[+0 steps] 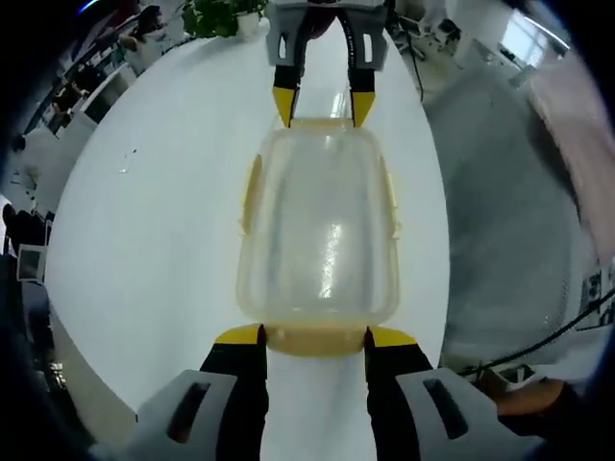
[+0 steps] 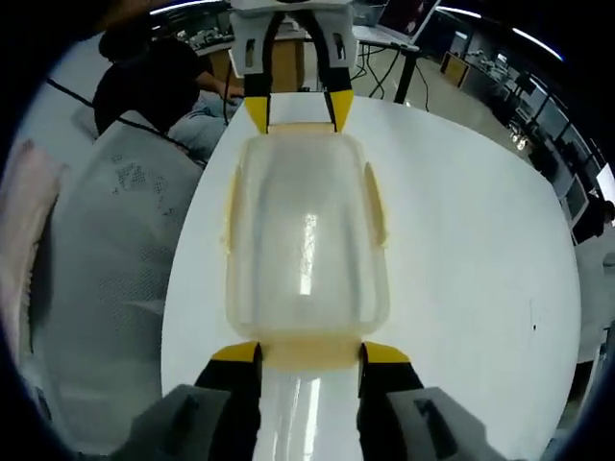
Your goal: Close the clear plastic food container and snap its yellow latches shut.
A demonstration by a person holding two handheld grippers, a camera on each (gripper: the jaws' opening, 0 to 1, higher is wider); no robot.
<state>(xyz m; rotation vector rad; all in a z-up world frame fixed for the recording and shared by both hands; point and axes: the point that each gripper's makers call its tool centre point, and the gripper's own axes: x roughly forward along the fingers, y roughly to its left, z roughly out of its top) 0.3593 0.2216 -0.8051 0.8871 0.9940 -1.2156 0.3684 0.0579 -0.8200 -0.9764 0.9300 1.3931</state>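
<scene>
Lid sits down on the clear container [image 1: 320,230] mid-table [image 1: 154,221], so we judge closing done. Our left gripper [image 1: 314,338] at 6 o'clock and right gripper [image 2: 302,353] at 12 each have jaws apart, straddling an end latch [image 1: 315,339]; whether the end and side latches [image 1: 250,197] are snapped we cannot tell

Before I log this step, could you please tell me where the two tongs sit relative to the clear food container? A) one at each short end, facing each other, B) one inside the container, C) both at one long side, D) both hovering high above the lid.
A: the left tongs bracket the yellow end latch of the clear food container, and the right tongs bracket the opposite end.
</scene>
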